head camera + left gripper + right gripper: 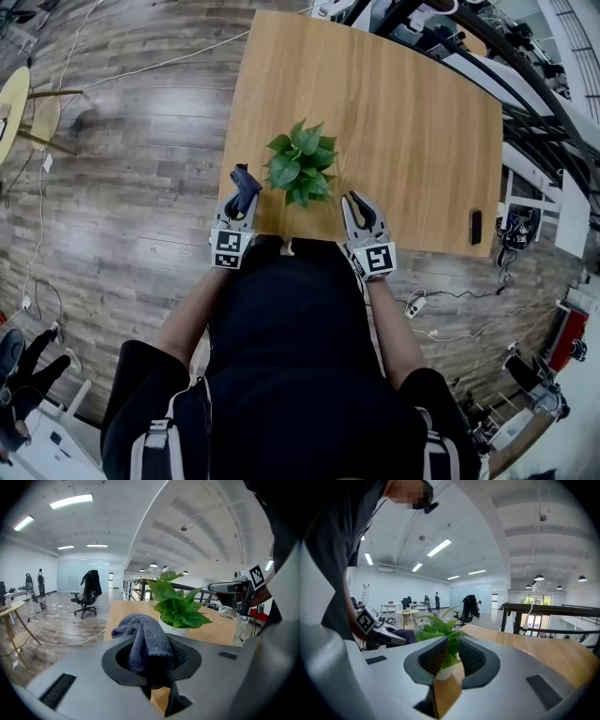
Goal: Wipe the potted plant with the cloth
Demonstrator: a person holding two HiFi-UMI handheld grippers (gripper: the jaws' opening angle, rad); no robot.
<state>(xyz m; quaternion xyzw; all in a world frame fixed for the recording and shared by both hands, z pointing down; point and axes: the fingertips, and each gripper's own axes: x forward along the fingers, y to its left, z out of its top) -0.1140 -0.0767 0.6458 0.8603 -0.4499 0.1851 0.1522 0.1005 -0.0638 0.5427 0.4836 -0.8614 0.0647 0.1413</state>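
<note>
Wooden worktop (394, 112) bears the plant (300, 164) at its near edge, flanked, it seems, so the left hand-held gripper (244, 180), clenching the bunched cloth (143, 639), can wipe leaves while the right hand-held gripper (356, 202), barely parted and empty, may steady it.

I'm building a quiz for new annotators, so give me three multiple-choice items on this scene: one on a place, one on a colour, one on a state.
1. Where does the potted plant stand?
A. by the table's near edge
B. at its far corner
C. on the floor

2. What colour is its pot?
A. red
B. white
C. black

3. How are the left gripper's fingers?
A. wide apart, empty
B. shut on a leaf
C. shut on the cloth

Answers:
1 A, the head view shows it by the edge nearest the camera.
2 B, the left gripper view shows a white pot.
3 C, grey cloth bulges from between the fingers.
</note>
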